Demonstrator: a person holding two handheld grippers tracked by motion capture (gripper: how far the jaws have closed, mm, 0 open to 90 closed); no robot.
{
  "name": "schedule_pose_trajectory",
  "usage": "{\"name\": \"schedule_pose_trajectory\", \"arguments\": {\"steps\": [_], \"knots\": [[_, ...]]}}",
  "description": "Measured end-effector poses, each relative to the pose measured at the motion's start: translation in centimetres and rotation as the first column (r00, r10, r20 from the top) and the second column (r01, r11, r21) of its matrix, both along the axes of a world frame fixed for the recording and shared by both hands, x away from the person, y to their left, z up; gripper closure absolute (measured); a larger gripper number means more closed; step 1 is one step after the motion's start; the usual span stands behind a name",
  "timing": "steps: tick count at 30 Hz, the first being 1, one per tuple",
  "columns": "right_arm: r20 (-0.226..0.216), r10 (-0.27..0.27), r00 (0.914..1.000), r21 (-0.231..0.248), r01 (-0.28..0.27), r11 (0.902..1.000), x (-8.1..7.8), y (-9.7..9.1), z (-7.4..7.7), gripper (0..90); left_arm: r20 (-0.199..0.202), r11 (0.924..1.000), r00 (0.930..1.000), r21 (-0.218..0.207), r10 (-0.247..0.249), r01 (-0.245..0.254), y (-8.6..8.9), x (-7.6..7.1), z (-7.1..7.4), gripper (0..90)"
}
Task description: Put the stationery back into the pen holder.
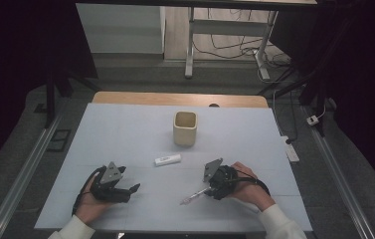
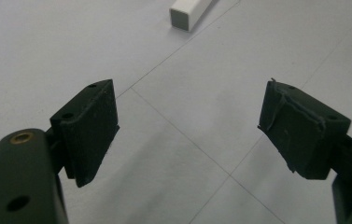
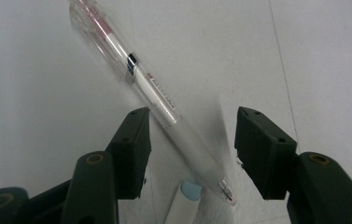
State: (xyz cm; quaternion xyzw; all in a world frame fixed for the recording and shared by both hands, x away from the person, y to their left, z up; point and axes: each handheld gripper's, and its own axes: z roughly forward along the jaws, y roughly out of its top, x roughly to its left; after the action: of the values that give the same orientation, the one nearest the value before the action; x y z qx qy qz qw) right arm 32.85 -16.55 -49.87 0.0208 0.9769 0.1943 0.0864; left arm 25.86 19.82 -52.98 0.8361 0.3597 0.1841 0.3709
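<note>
My right gripper (image 3: 192, 149), jaws spread, straddles the pen (image 3: 164, 105), nearer me than the cup (image 1: 185, 128), interior hidden. My left gripper (image 2: 187, 126): jaws spread, empty.

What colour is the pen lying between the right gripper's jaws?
The pen is clear and white, with a reddish far end; the right gripper view shows it best.

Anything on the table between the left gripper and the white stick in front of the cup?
Nothing: bare grey mat with thin seam lines. The left gripper view shows it, looking from the open left gripper to the white stick; the high view agrees.
</note>
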Motion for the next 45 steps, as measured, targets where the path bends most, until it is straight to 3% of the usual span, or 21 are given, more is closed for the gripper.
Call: {"name": "schedule_pose_trajectory", "arguments": {"steps": [17,22,34,37,45], "knots": [[-0.015,0.078,0.9968,-0.058,-0.079,0.9952,0.1,0.5,0.0,54.6,0.002,1.0000,1.0000,-0.003,-0.003,0.003,0.0,-0.1,0.0,19.2],[-0.033,0.102,0.9942,-0.072,-0.104,0.9919,0.4,0.7,0.0,61.2,0.002,1.0000,1.0000,-0.002,-0.004,0.004,0.0,0.0,0.0,19.2],[-0.123,0.198,0.9724,-0.063,-0.207,0.9763,2.0,0.7,0.0,73.6,0.002,1.0000,1.0000,-0.001,-0.004,0.004,-0.1,-0.1,0.0,19.1],[-0.119,0.214,0.9694,-0.058,-0.222,0.9733,2.1,0.7,0.0,75.8,0.000,1.0000,1.0000,0.001,-0.005,0.005,-0.1,-0.1,0.0,19.1],[-0.068,0.226,0.9717,-0.048,-0.230,0.9720,2.2,0.8,-0.1,79.2,0.001,1.0000,1.0000,0.001,-0.005,0.005,-0.1,-0.1,0.0,19.1]]}}
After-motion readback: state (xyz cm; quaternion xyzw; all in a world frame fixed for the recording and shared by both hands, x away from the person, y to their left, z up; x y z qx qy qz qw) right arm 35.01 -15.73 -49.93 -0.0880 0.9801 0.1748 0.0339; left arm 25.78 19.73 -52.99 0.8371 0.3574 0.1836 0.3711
